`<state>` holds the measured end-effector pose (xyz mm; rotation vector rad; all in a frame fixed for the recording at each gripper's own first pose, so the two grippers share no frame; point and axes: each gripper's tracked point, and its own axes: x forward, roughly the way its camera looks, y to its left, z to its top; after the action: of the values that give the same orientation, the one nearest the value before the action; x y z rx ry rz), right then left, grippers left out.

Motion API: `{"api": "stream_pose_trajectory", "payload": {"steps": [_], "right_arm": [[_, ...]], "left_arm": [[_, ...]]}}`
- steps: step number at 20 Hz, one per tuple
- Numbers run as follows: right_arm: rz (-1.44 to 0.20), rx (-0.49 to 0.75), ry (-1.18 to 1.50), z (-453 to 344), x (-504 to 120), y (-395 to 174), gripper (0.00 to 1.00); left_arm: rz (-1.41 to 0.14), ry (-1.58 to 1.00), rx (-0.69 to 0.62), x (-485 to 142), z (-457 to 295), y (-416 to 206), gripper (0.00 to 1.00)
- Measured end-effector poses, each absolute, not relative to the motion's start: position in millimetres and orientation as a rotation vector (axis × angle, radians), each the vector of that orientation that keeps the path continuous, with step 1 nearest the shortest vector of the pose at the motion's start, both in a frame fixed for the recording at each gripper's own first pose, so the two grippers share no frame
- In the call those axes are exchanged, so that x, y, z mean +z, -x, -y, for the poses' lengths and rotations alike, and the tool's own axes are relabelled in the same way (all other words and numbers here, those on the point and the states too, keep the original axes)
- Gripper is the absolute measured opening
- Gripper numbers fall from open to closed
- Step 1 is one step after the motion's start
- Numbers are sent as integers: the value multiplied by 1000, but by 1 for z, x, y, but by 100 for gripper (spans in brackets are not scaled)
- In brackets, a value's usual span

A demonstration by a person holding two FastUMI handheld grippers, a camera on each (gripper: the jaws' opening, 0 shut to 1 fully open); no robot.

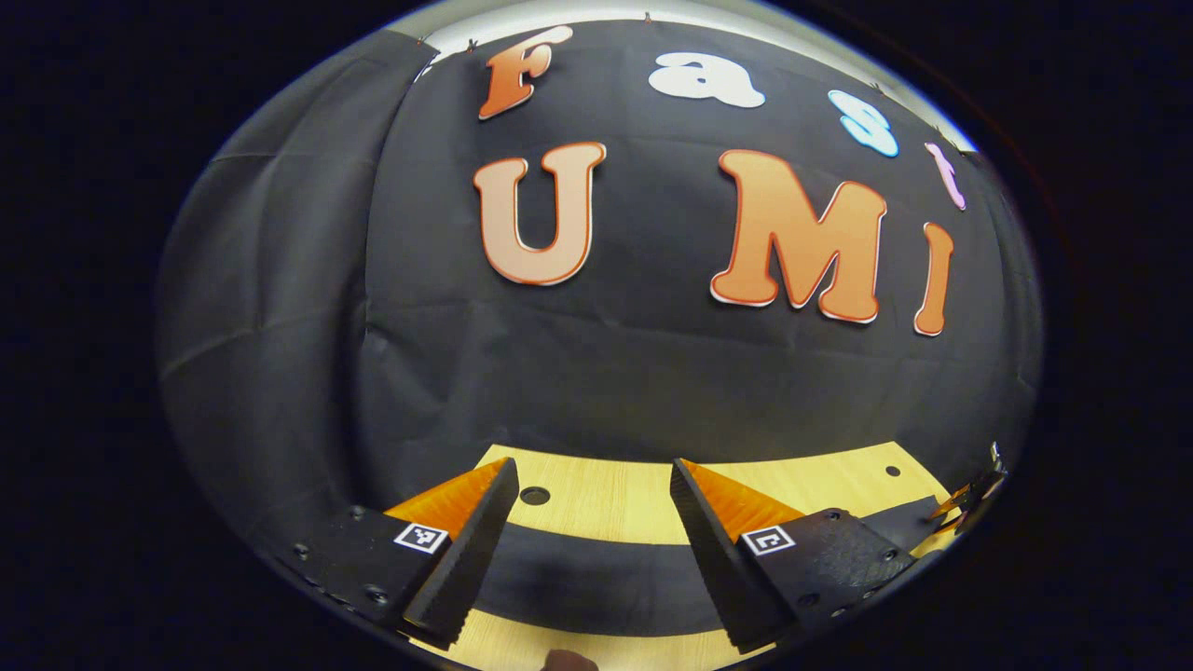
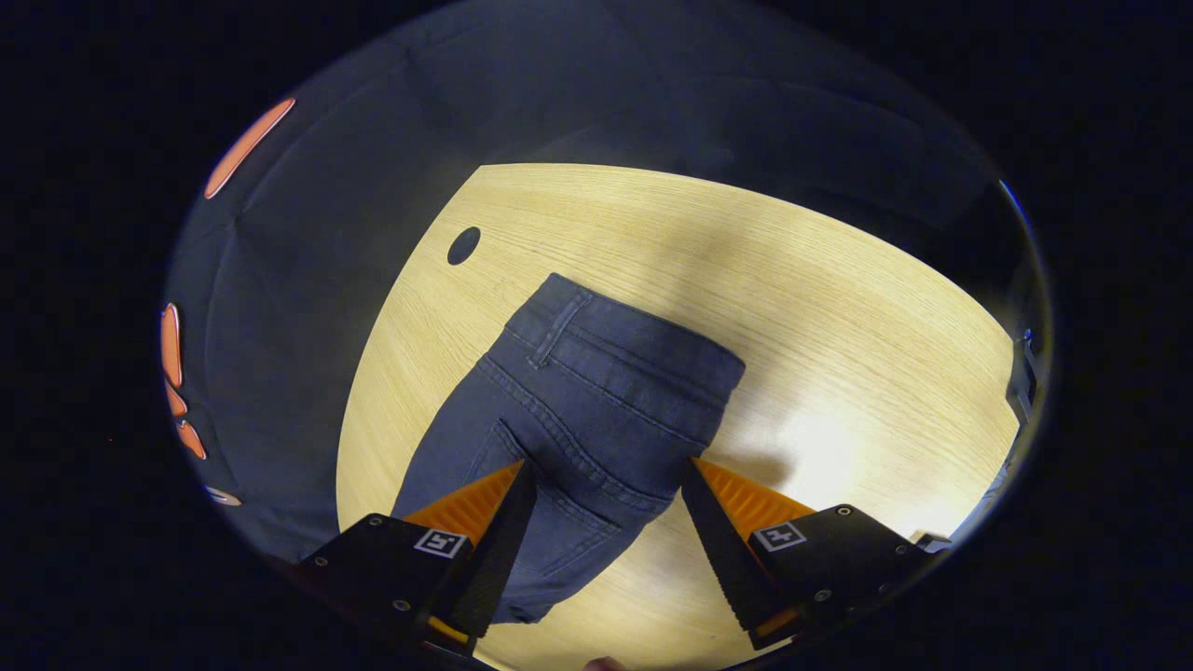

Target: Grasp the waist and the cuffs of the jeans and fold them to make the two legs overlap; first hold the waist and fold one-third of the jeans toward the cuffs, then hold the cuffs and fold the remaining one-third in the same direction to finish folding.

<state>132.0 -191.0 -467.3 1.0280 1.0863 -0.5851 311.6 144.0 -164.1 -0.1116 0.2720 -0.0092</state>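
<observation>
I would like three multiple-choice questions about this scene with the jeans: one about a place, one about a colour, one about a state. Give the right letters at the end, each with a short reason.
1. Where do the jeans lie?
A. on the wooden table
B. on the floor
C. over a chair

2. What colour are the jeans?
A. white
B. dark blue-grey
C. red

3. How do the jaws of the right gripper stand?
A. shut on the waist
B. open, holding nothing
C. shut on a cuff

Answers:
1 A: in the right gripper view the denim rests flat on the light wooden table.
2 B: the cloth is dark blue-grey against the pale wood.
3 B: the two jaws stand wide apart over the jeans and press on nothing.
</observation>
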Motion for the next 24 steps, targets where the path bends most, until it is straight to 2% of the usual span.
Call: {"api": "stream_pose_trajectory", "payload": {"steps": [8, 11, 12, 13, 16, 19, 24], "right_arm": [[-1129, -602, -987, 191, -477, -119, 96], [-1117, -597, -969, 195, -480, -125, 92], [-1130, -582, -942, 196, -483, -126, 81], [-1135, -567, -911, 198, -485, -123, 78], [-1095, -561, -973, 196, -485, -122, 49], [-1061, -582, -1029, 193, -486, -121, 28], [-946, -576, -1005, 189, -447, -137, 27]], "left_arm": [[-243, 52, -24, -149, -93, -281, 98], [-264, 48, -38, -155, -74, -274, 98], [-274, 47, -51, -158, -65, -270, 98], [-286, 46, -55, -162, -58, -267, 98], [-318, 62, -103, -173, -30, -257, 98], [-316, 31, -147, -170, -13, -248, 96], [-317, 26, -197, -170, -4, -238, 97]]}}
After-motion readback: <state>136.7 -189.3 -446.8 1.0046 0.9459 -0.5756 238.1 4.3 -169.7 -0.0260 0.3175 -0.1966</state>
